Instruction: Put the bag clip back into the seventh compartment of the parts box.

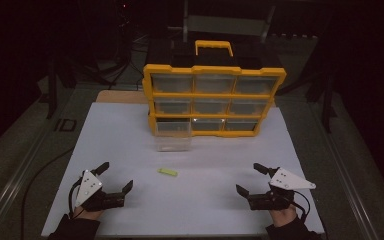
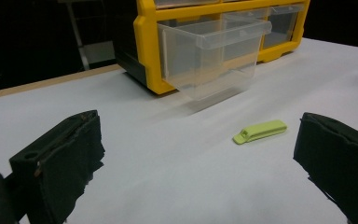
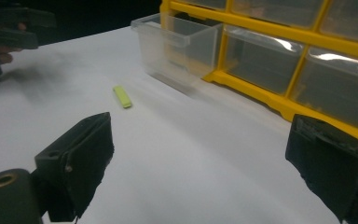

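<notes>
A small lime-green clip [image 1: 167, 172] lies flat on the white table top [image 1: 200, 200], in front of the organizer; it also lies ahead of the left jaws as the clip [image 2: 260, 131] and far left of the right jaws as the clip [image 3: 122, 96]. A yellow drawer organizer [image 1: 213, 99] stands at the back. Its bottom-left clear drawer [image 1: 173, 139] is pulled out, empty as far as I can see. My left gripper [image 1: 115, 176] rests open at the near left. My right gripper [image 1: 248, 178] rests open at the near right. Nothing sits between either pair of jaws.
The organizer has several closed clear drawers and a yellow carry handle [image 1: 213, 46] on top. The white board ends at a wooden strip [image 1: 122, 96] behind left. Dark floor and stands surround the table. A cable [image 1: 35, 180] trails off the left edge.
</notes>
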The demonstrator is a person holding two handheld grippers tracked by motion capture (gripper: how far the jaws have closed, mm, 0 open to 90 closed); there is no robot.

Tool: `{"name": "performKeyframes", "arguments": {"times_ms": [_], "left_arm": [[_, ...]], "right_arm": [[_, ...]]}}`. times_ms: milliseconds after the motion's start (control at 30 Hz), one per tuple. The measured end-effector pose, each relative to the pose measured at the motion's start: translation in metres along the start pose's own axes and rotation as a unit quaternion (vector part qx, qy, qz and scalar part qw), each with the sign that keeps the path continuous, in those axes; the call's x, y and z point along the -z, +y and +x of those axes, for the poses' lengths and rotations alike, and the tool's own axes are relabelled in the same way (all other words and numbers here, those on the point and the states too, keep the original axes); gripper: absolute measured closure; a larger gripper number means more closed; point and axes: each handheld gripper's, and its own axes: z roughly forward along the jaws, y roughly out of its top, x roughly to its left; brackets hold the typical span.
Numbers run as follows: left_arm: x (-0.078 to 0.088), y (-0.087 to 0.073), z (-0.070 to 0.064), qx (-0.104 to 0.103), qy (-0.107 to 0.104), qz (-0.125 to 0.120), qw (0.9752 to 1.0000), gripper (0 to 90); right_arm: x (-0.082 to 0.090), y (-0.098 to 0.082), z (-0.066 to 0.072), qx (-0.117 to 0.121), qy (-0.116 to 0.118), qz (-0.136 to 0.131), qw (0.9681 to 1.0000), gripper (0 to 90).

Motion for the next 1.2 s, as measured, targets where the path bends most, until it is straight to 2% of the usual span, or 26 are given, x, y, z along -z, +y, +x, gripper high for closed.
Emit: {"name": "performKeyframes", "arguments": {"times_ms": [167,300,533,667,967,1200], "left_arm": [[0.000,0.000,0.000,0.000,-0.001,0.000,1.0000,1.1],[0.000,0.000,0.000,0.000,-0.002,-0.001,1.0000,1.2],[0.000,0.000,-0.001,0.001,-0.005,-0.002,1.0000,1.1],[0.001,0.000,0.000,0.001,-0.006,-0.003,1.0000,1.2],[0.002,0.001,0.000,0.002,-0.006,-0.005,1.0000,1.1],[0.001,0.000,0.000,0.002,-0.007,-0.005,1.0000,1.2]], "right_arm": [[-0.001,0.017,-0.001,0.005,0.016,-0.002,0.9999,7.6],[-0.006,0.032,0.001,0.018,0.023,0.004,0.9996,7.6],[-0.019,0.048,0.003,0.022,0.047,0.012,0.9986,7.6],[-0.026,0.053,0.004,0.029,0.053,0.017,0.9980,7.6],[-0.052,0.069,0.012,0.051,0.080,0.029,0.9951,7.6],[-0.072,0.077,0.017,0.057,0.104,0.039,0.9922,7.6]]}}
